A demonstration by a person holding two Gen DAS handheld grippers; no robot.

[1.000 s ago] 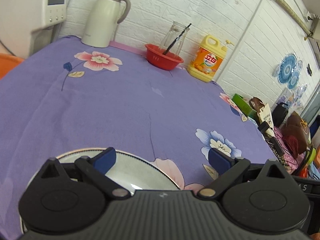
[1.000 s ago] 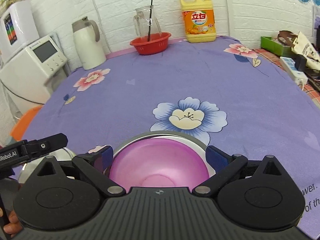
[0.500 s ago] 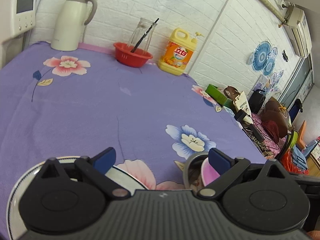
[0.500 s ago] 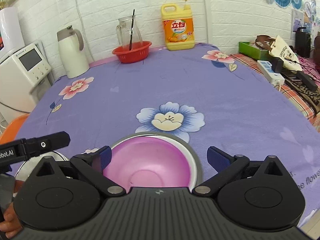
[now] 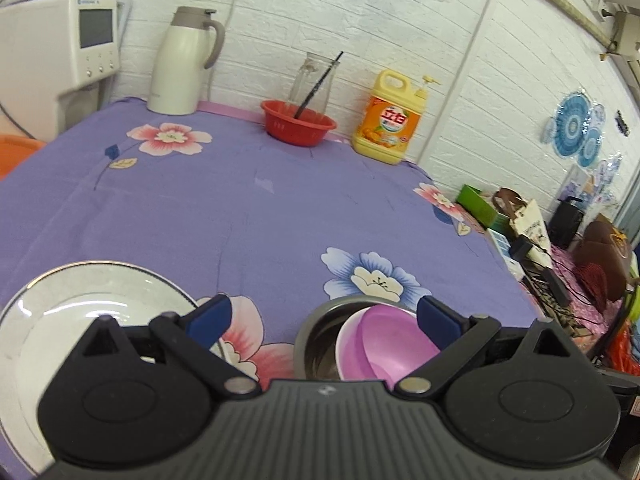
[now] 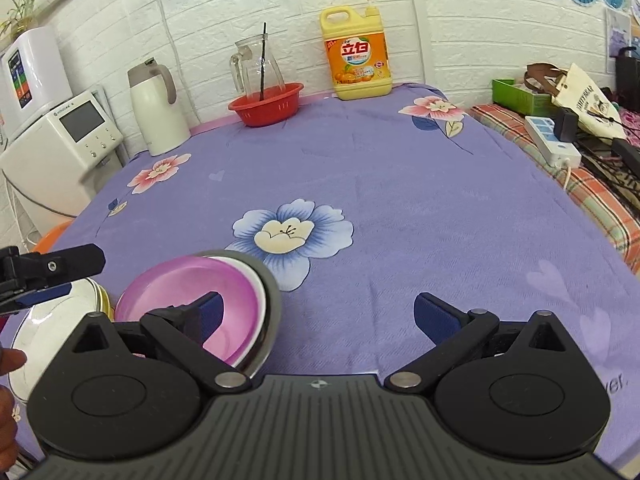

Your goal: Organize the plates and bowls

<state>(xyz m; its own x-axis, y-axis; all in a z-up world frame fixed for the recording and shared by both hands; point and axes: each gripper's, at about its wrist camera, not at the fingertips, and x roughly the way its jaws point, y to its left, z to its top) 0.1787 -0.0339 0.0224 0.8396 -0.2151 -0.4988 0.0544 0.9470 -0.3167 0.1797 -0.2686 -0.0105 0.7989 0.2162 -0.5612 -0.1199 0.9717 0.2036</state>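
A pink bowl sits tilted inside a steel bowl near the front edge of the purple flowered tablecloth. A white plate with a dark rim lies to their left. My left gripper is open above the cloth, its right finger over the pink bowl and its left finger by the plate's edge. In the right wrist view the pink bowl and steel bowl lie behind the left finger of my open right gripper, which holds nothing. The plate shows at far left.
At the back wall stand a cream thermos jug, a red basket holding a glass jug, and a yellow detergent bottle. A white appliance is at the left. A power strip and bags lie to the right. A hand shows at lower left.
The right gripper has shifted right, so the stacked bowls now lie at its left finger instead of between both. The left view has swung to take in the bowls. Both grippers stayed open.
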